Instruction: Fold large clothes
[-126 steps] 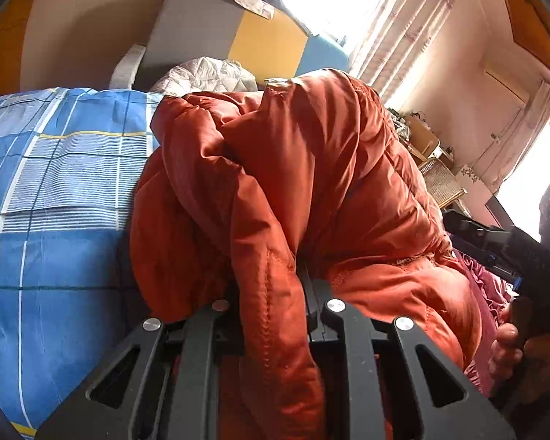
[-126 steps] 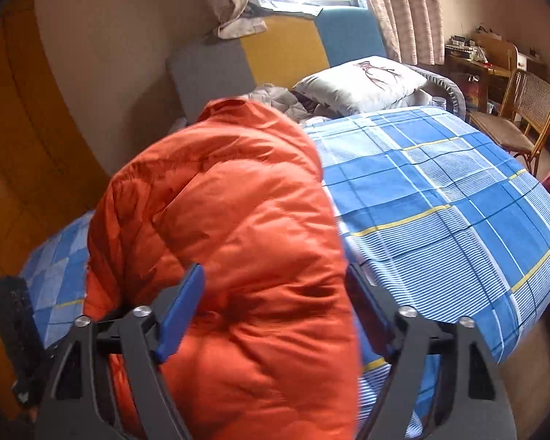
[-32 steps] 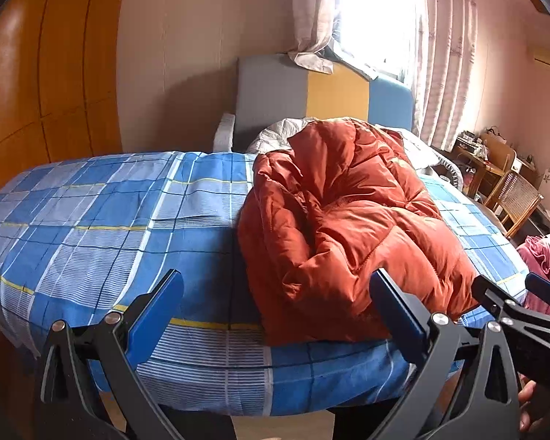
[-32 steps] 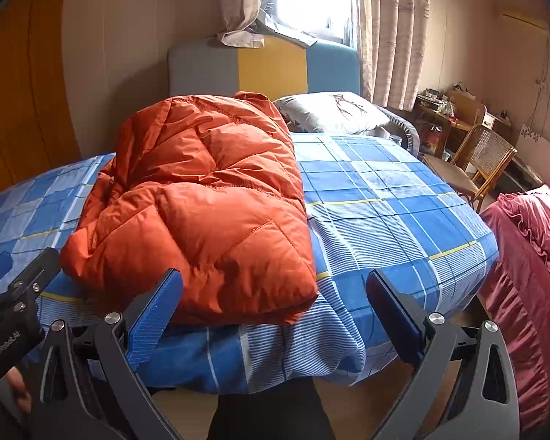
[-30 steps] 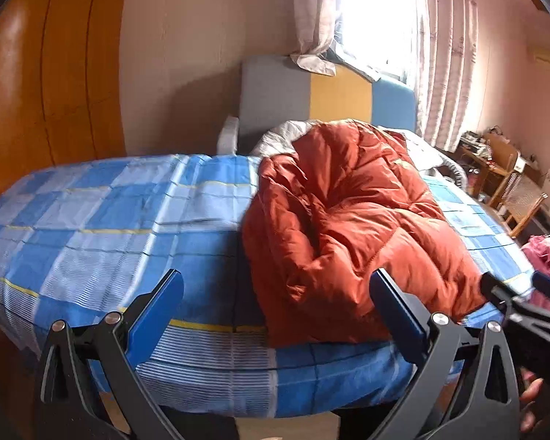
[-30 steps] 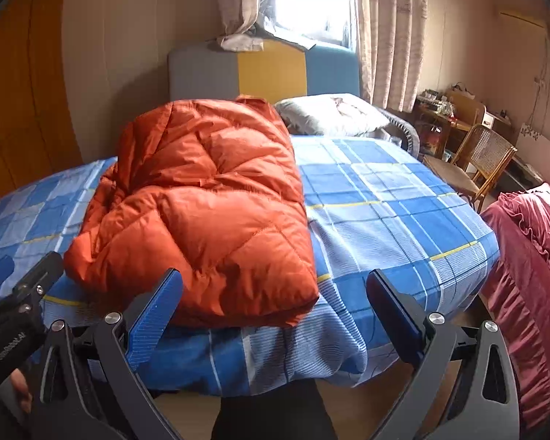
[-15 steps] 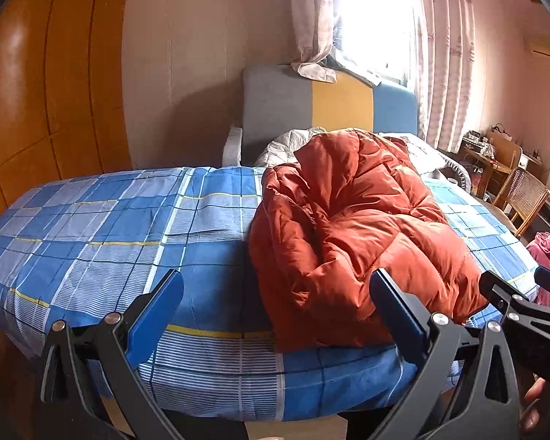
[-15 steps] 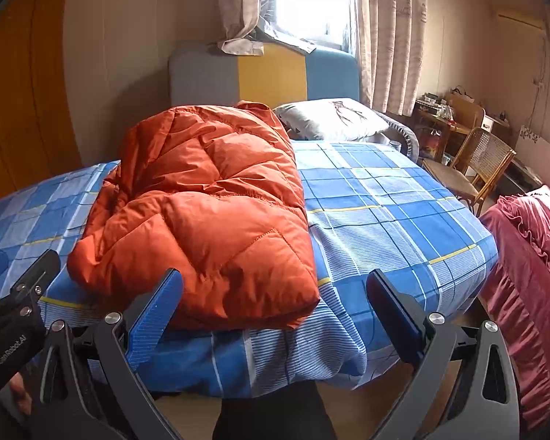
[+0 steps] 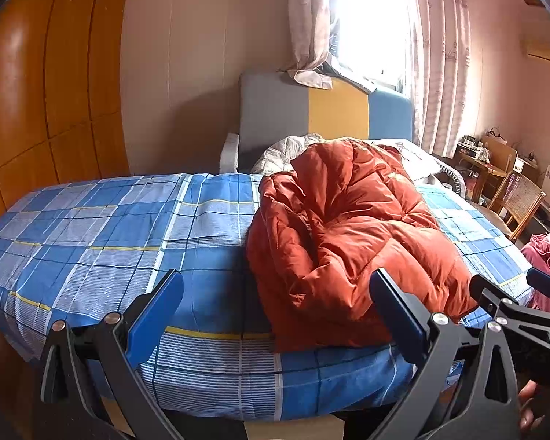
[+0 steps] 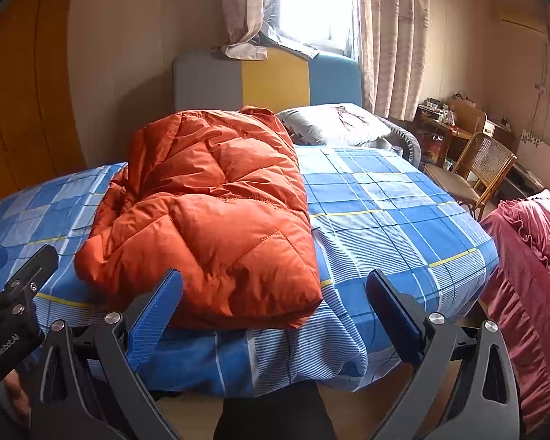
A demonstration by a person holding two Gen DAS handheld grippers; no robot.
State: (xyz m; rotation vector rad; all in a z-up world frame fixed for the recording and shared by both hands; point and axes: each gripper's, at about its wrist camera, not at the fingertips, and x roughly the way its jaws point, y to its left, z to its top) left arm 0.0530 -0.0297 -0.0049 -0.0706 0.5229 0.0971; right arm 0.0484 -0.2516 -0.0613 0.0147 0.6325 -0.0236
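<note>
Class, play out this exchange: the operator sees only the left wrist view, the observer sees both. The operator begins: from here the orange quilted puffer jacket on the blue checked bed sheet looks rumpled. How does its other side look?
Observer: In the right wrist view the orange quilted puffer jacket shows a smooth top panel, folded into a compact bundle on the blue checked bed sheet.
Operator: Is the right gripper holding it?
Observer: No. The right gripper is open, with nothing between its fingers.
Operator: Anything beyond the jacket?
Observer: A white pillow with a dark print lies by the jacket's far end.
</note>
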